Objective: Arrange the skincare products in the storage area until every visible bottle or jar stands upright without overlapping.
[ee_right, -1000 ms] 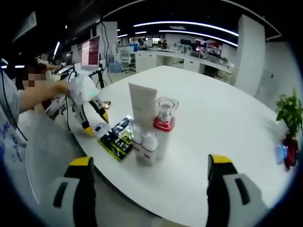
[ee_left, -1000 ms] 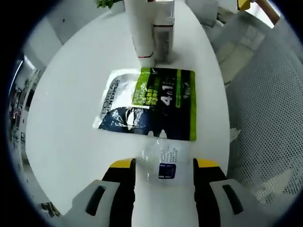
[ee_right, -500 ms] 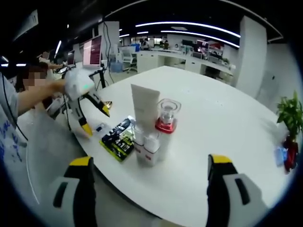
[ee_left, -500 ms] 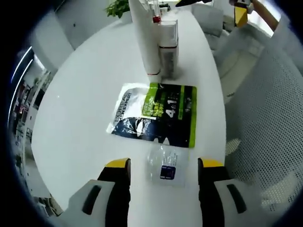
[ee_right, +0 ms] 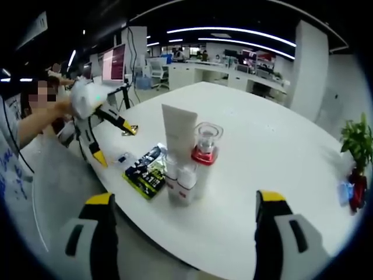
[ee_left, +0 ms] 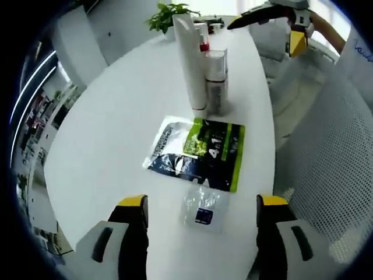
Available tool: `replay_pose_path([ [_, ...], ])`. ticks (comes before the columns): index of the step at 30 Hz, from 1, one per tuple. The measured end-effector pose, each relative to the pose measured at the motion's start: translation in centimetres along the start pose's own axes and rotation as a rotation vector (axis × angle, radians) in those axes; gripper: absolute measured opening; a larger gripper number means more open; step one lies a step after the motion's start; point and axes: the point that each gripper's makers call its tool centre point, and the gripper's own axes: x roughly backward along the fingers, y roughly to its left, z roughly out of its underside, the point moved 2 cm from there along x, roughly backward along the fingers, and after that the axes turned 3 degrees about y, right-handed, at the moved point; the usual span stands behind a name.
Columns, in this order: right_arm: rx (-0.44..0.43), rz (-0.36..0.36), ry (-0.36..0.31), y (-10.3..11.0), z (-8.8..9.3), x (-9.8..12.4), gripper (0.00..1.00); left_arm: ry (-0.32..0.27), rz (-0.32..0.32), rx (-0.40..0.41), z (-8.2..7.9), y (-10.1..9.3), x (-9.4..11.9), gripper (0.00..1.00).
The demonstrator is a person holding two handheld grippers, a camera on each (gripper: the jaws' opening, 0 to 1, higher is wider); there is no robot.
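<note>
**A:** Tongs status: left gripper (ee_left: pixel 201 201) is hovering wide open over the table (ee_left: pixel 116 128), gripping nothing. Right gripper (ee_right: pixel 183 201) is also spread wide, empty, hanging off the near table edge.

**B:** Where are the products sitting?

**A:** In the left gripper view, the small clear sachet (ee_left: pixel 202 209) is lying flat between the jaws, untouched. Dark-and-green pouch (ee_left: pixel 197 153) is lying flat just beyond it, toward 12 o'clock. Farther along at 12, the white tube (ee_left: pixel 190 61) is standing upright with the clear bottle (ee_left: pixel 215 80) just beside it at its 3 o'clock.

**B:** And from the other side?

**A:** In the right gripper view the upright cluster is sitting mid-table: tube, a red-collared pump bottle (ee_right: pixel 204 153), two small white bottles (ee_right: pixel 179 182) in front. Pouch is lying at the cluster's 9 o'clock.

**B:** Risks?

**A:** I'm guessing the sachet is going to be awkward: thin, slick film flat on a smooth top, so jaws closing may be skating over it or pushing it off the near edge. Sweeping toward the pouch too fast could be knocking the tall tube, and it would be toppling its neighbours.

**B:** Contents?

**A:** Bottle is looking clear; cannot tell the fill level. Sachet is holding a small dark-labelled item. Tube and pouch are opaque.
</note>
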Motion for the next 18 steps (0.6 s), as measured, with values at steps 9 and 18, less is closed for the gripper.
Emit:
replay_pose_path([
  [9,0.007,-0.002,-0.002,0.1,-0.1,0.0,1.00,-0.094,-0.034,0.072,-0.7,-0.1,1.2,0.80],
  [18,0.012,-0.006,0.003,0.3,-0.1,-0.1,1.00,-0.166,-0.059,0.139,-1.2,-0.2,2.5,0.86],
])
